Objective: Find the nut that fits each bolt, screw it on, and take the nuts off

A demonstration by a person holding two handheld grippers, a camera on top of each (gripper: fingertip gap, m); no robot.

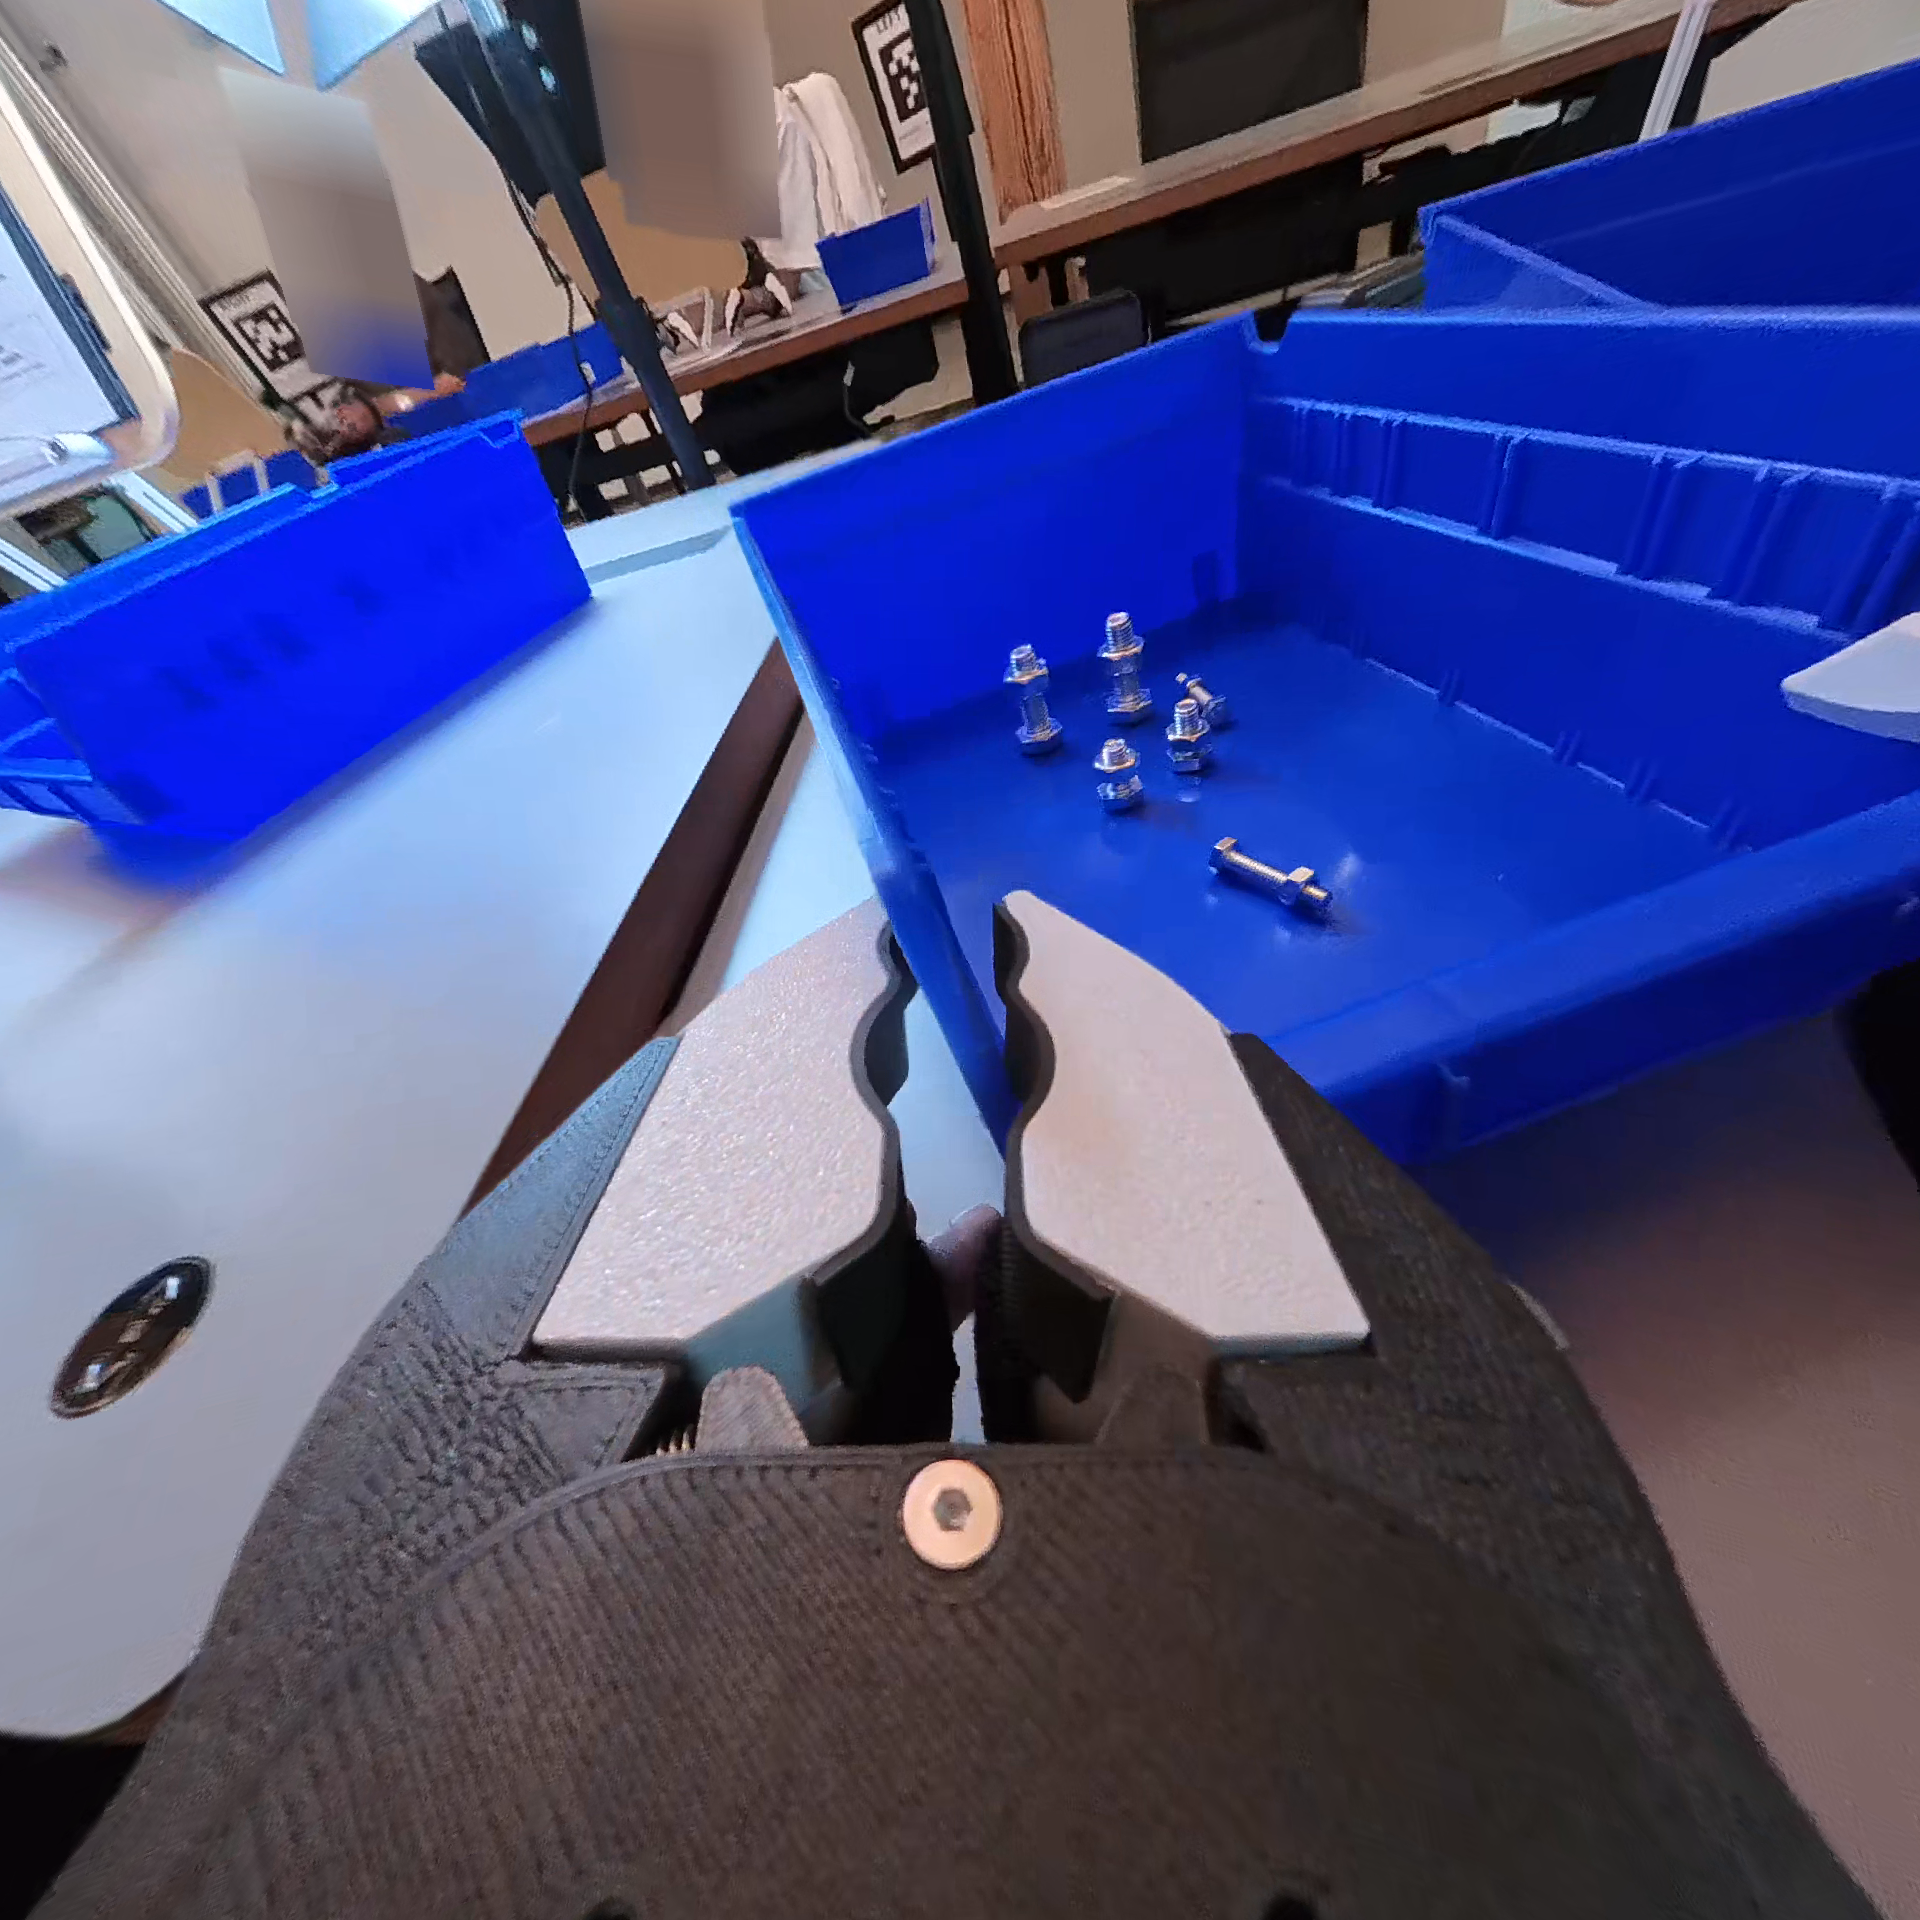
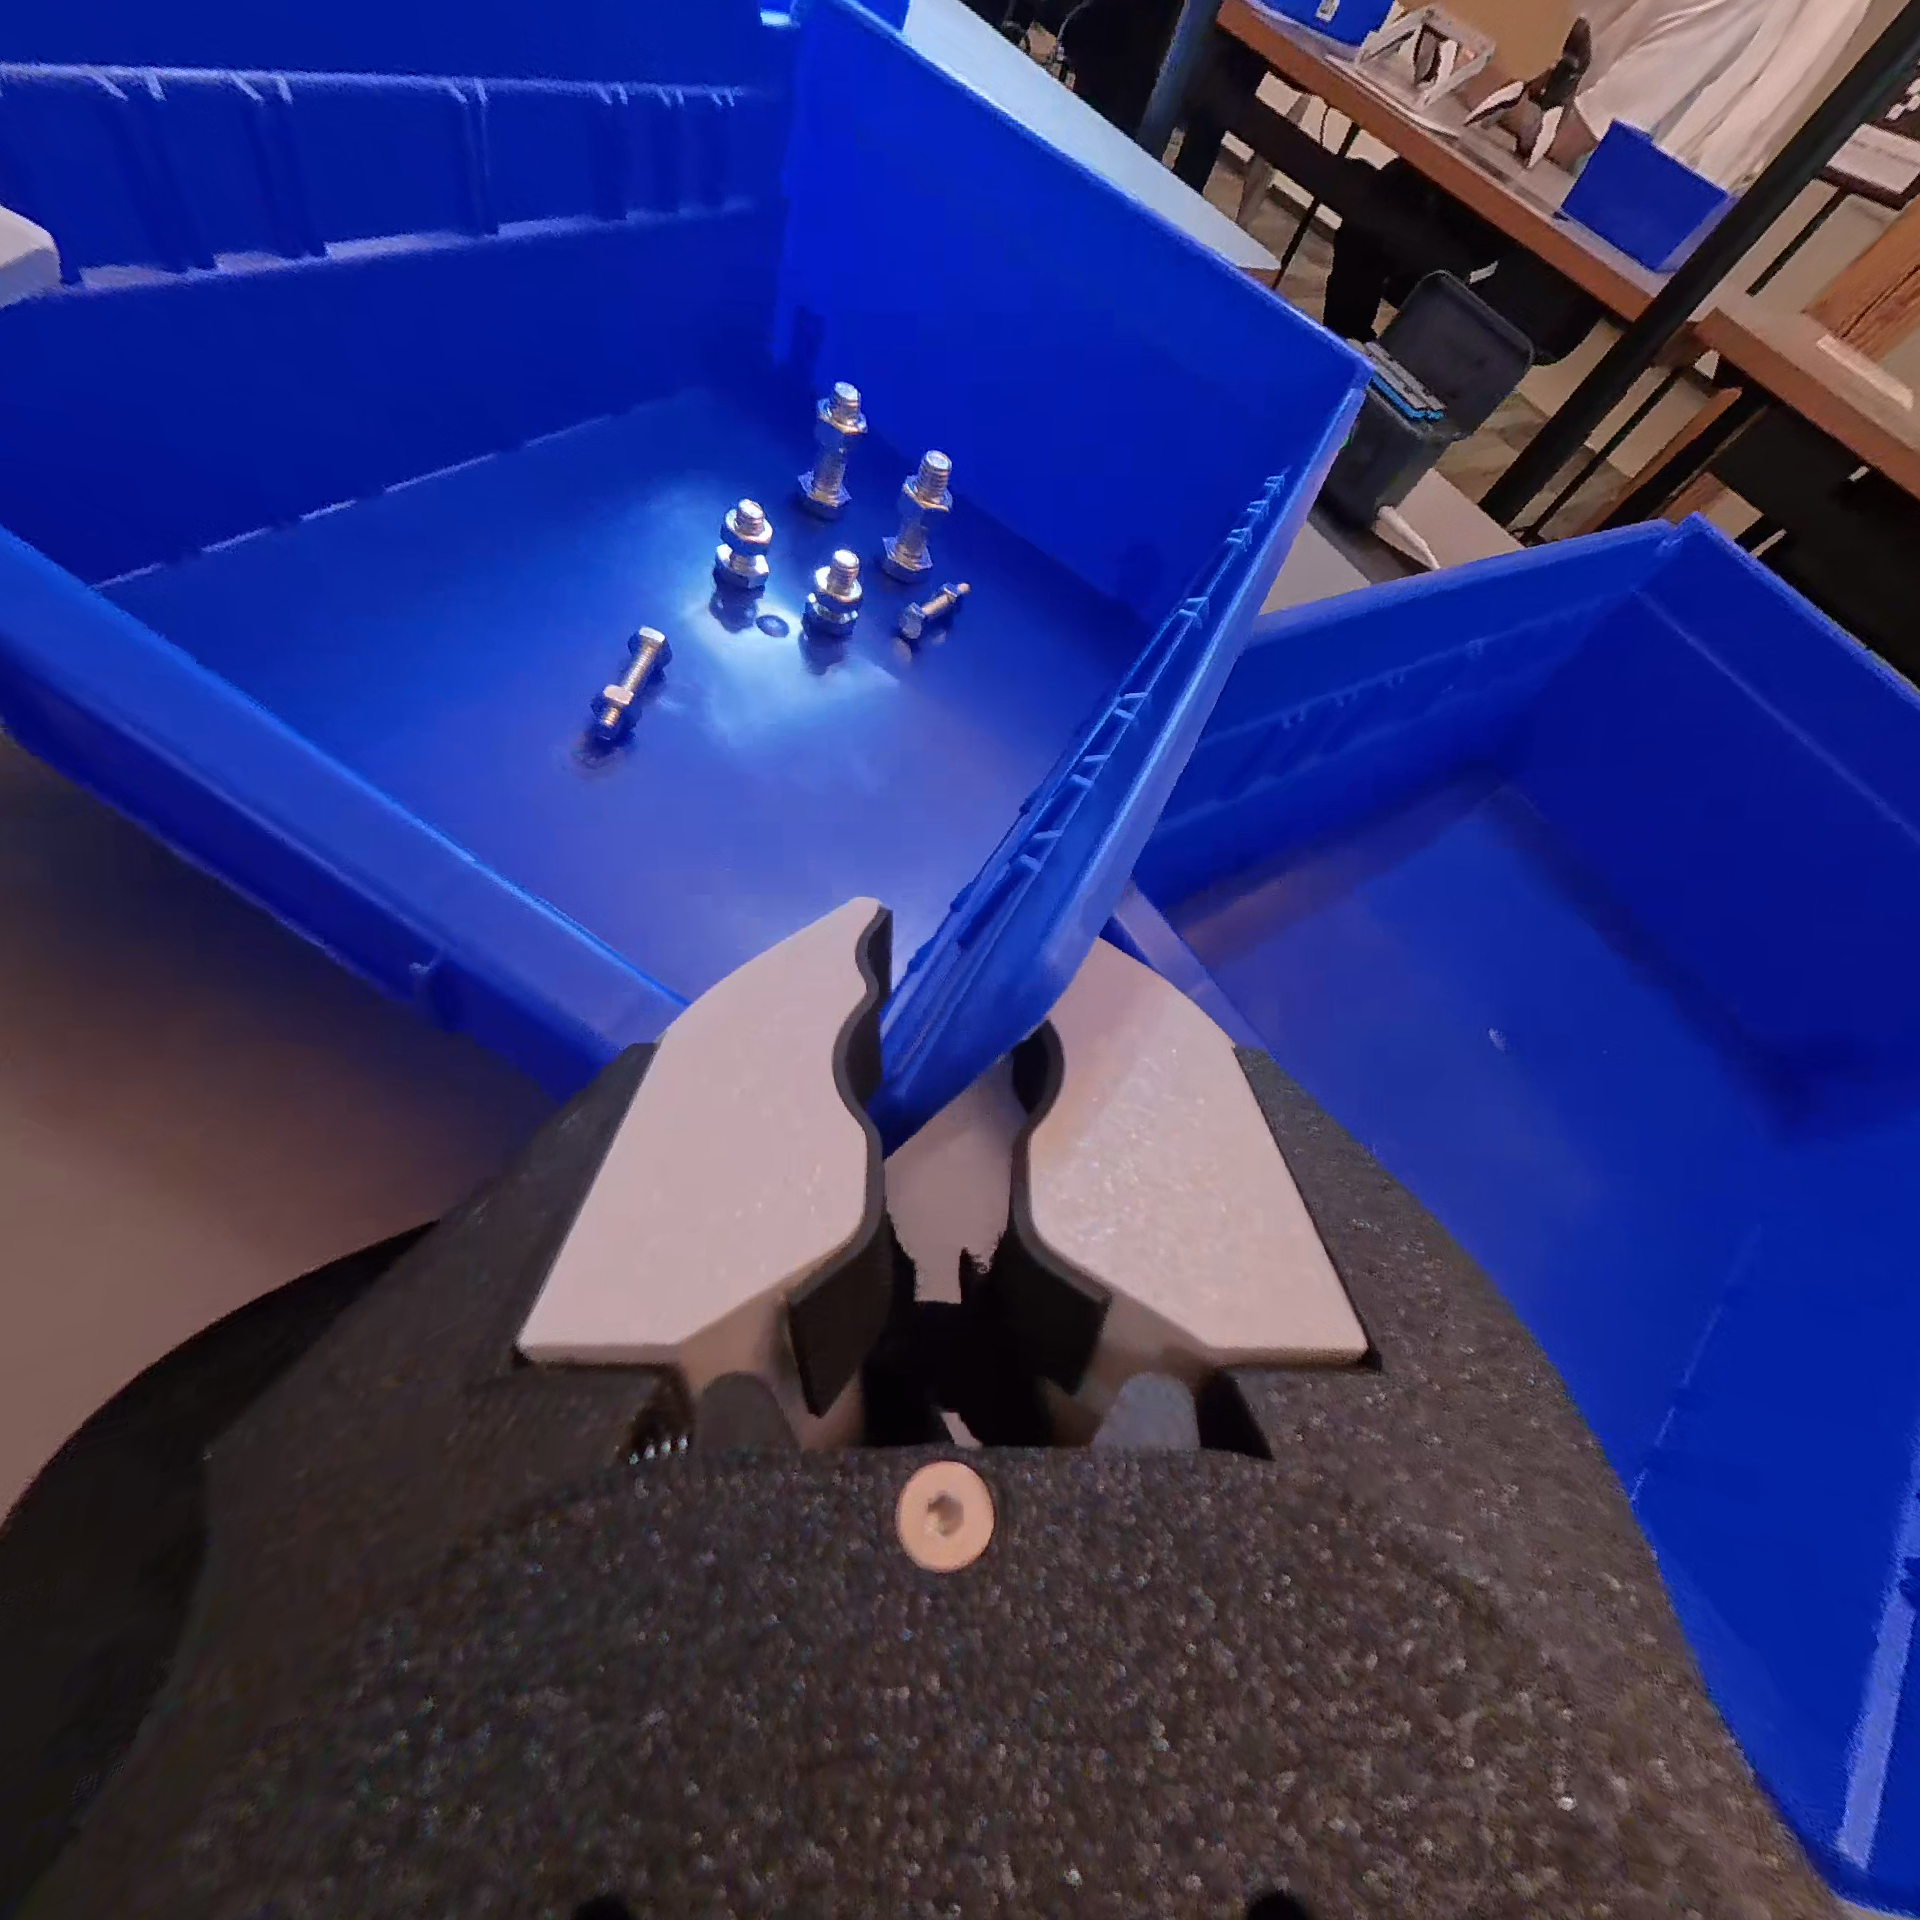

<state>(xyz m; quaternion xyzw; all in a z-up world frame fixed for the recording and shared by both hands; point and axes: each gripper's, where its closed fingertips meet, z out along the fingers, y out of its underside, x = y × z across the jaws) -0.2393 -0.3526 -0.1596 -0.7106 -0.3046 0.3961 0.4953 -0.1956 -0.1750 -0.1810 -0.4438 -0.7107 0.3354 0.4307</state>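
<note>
**Two grippers straddling the walls of one blue bin**

Two grippers are sitting at opposite near corners of the same blue bin (image 1: 1039,540), each with a side wall running between its fingers. The left gripper (image 1: 951,997) is pointing forward and slightly down over the bin's left wall; one finger is lying outside, over the table (image 1: 312,1039), and the other finger (image 1: 1049,997) is lying inside the bin. A visible gap is showing between that inner pad and the wall, so the jaws are standing spread and are not pinching it. The right gripper (image 2: 966,997) is angling in over the bin's right wall (image 2: 1091,831), which is rising between its fingers. Its left finger (image 2: 821,997) is lying close against the wall, while the right one is partly hidden under the wall; whether the pads are pressing cannot be told.

Six bolts with nuts on them are lying on the bin floor, well ahead of both grippers. Four are standing upright in a cluster (image 1: 1117,707); a small one (image 1: 1203,694) is lying beside them, and a longer one (image 1: 1270,878) is lying on its side nearest the left gripper.

A second bin (image 2: 1558,935), just right of the first, is bordering the right gripper. Another bin (image 1: 301,623) is resting farther left on the table.
</note>
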